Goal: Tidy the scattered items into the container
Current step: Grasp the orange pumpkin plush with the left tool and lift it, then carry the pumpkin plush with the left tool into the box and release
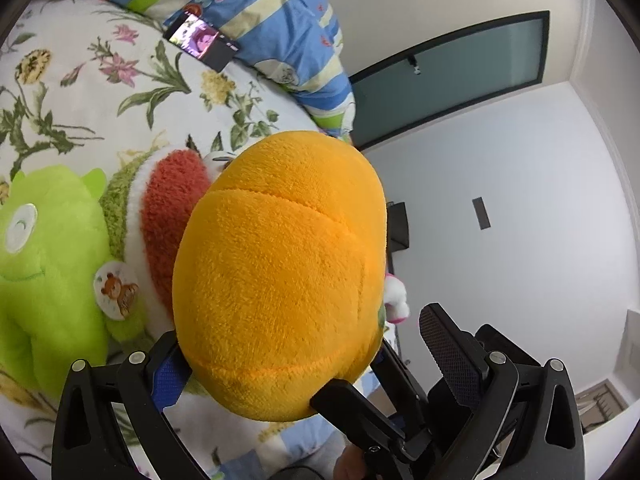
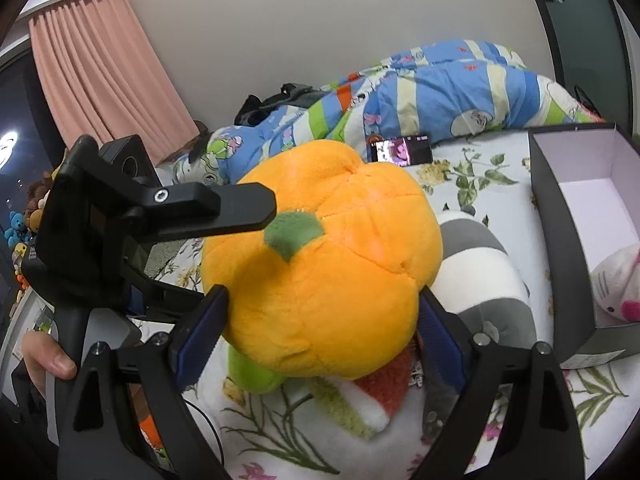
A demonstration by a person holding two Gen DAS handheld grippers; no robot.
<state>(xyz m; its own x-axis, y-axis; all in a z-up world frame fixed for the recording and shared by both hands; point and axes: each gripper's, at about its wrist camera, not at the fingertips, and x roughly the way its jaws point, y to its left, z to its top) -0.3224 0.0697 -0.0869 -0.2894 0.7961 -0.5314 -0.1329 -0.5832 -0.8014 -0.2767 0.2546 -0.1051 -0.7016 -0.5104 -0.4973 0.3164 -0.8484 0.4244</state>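
Observation:
An orange plush pumpkin (image 2: 324, 272) with a green stem fills both views (image 1: 280, 272), lifted above the floral bed. My right gripper (image 2: 320, 324) is shut on the pumpkin, its blue pads pressed into both sides. My left gripper (image 1: 304, 360) is open; the pumpkin sits against its left finger while the right pad (image 1: 450, 352) stands clear. The right gripper's fingers (image 1: 352, 408) show in the left wrist view. A dark open box (image 2: 560, 216) at the right holds a white and pink plush (image 2: 620, 284). A green plush (image 1: 48, 264), a watermelon plush (image 1: 168, 216) and a grey striped plush (image 2: 484, 268) lie on the bed.
A phone (image 2: 402, 150) with a lit screen lies on the floral sheet (image 1: 100, 92) near a rumpled blue striped duvet (image 2: 440, 84). A pink curtain (image 2: 100, 68) hangs at the left. A dark door (image 1: 448, 80) is in the white wall beyond the bed.

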